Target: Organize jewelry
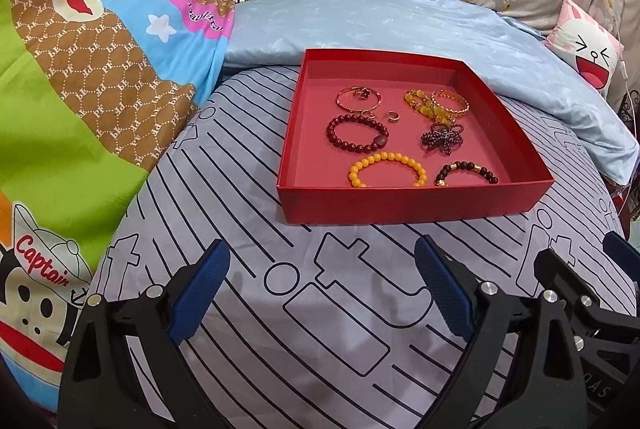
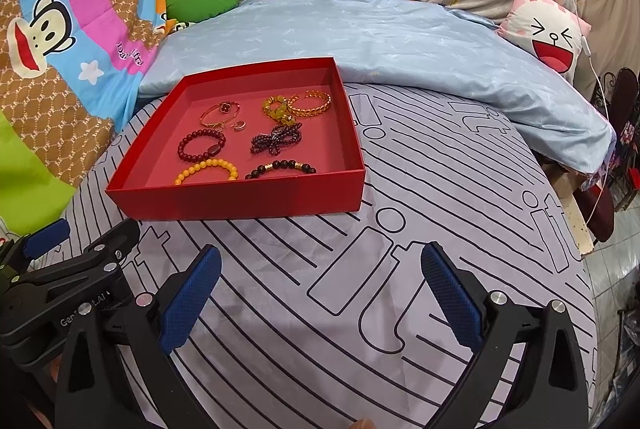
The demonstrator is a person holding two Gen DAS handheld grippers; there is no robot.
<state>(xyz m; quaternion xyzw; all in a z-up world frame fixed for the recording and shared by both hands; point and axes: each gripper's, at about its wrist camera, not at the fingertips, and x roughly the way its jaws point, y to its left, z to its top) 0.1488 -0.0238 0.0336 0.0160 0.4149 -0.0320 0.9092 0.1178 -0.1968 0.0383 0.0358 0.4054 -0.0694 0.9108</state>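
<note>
My striped grey bedsheet (image 1: 280, 309) carries the shallow red cardboard box (image 1: 408, 203), and every bracelet lies inside it, the yellow beaded bracelet (image 1: 386, 169) nearest its front wall. My left gripper (image 1: 322, 289) and right gripper (image 2: 320, 293) both hover spread wide, holding nothing.

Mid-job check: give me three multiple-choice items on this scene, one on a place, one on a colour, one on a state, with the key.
1. Where is the yellow bead bracelet?
A. near the red tray's front wall
B. on the sheet
C. on the blue quilt

2. What colour is the tray?
A. green
B. red
C. white

3. How does the left gripper stand?
A. shut on a ring
B. shut, empty
C. open, empty

Key: 1 A, it lies inside the tray beside the black bead bracelet. 2 B, walls and floor are red. 3 C, its fingers are spread over the striped sheet, as are the right gripper's.
</note>
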